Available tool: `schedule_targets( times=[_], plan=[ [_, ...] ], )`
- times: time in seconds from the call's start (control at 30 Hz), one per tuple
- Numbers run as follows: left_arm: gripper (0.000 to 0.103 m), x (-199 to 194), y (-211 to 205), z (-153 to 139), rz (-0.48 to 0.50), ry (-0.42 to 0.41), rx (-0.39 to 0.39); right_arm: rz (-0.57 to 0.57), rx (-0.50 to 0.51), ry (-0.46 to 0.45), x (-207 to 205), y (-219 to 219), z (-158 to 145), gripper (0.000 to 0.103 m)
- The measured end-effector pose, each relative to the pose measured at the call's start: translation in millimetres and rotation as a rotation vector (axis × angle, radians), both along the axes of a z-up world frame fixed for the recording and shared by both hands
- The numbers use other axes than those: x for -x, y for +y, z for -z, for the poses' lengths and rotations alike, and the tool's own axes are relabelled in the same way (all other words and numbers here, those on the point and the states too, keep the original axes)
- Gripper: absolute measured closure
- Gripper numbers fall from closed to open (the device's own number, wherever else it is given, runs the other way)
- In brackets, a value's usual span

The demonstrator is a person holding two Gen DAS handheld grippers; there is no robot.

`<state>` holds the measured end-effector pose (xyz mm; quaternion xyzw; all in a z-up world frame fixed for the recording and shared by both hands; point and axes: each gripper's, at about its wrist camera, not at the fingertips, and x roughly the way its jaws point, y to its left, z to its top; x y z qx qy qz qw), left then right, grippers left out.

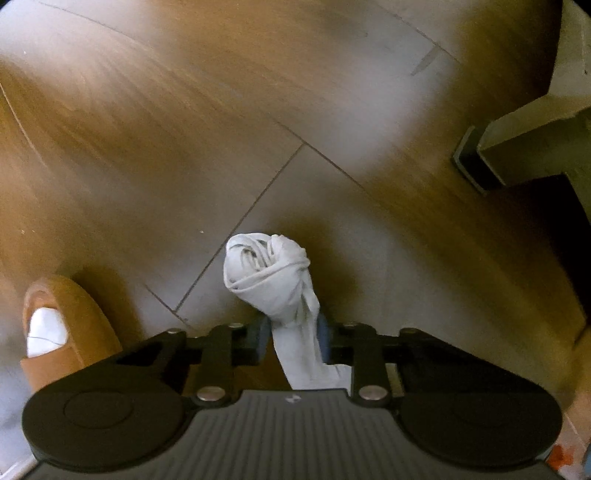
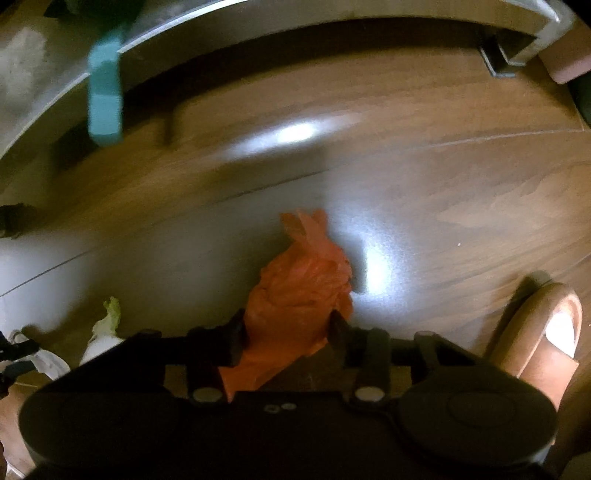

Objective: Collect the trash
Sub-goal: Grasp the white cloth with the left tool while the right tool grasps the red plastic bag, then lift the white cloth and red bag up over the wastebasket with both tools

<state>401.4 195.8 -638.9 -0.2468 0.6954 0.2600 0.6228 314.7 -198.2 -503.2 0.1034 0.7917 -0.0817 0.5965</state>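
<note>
Left wrist view, looking straight down at a wood floor [image 1: 184, 147] with dark plank seams. Left gripper [image 1: 293, 341] at the near edge, narrowed almost fully, blue pads pinching a twisted white rag [image 1: 273, 280]. Rag's rolled, knotted end reaching away from the fingers over the floor, its flatter tail running back between the fingers toward the gripper body. Near left, a tan slipper [image 1: 70, 332] with a white sock [image 1: 46, 332] showing through its open toe. Far right, a pale furniture leg [image 1: 535, 147] with a black foot, dark shadow beneath.

Right wrist view, tilted steeply down onto the same kind of floor [image 2: 443, 184], two bright glare patches at the centre. Right gripper [image 2: 288, 339] near the bottom, fingers partway apart and pressed against both sides of a crumpled orange bag [image 2: 299, 291]. Bag bulging out beyond the fingertips over the floor, one strip hanging back toward the gripper body. Near left, a scrap of pale greenish-white trash [image 2: 107, 325] on the floor, well clear of the bag, more white bits and dark pieces at the left edge, too blurred to name. Near right, a second tan slipper [image 2: 535, 325]. Far side, a curved pale furniture edge [image 2: 258, 22] with a blurred teal object [image 2: 105, 96] hanging at far left.
</note>
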Motion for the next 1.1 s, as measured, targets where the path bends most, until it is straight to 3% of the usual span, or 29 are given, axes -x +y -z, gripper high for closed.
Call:
schedule_targets(
  times=[0.17,0.5,0.83,1.1],
  plan=[
    [0.084,5.6,-8.5,-16.5,-0.007,-0.016,0.005,-0.02,0.014,-0.02,3.4,6.1,-26.7,0.062],
    [0.088,26.3,-26.7,-103.8,0.021,-0.093,-0.016,-0.052,-0.006,-0.111,9.1,18.1,-111.3,0.063],
    [0.088,59.3,-45.1,-251.7,0.079,-0.303,-0.041,-0.146,-0.053,-0.323,28.1,27.4,-252.9,0.063],
    [0.088,96.5,-62.4,-356.0,0.216,-0.481,-0.1,-0.258,-0.086,-0.519,54.2,35.8,-366.1,0.063]
  ],
)
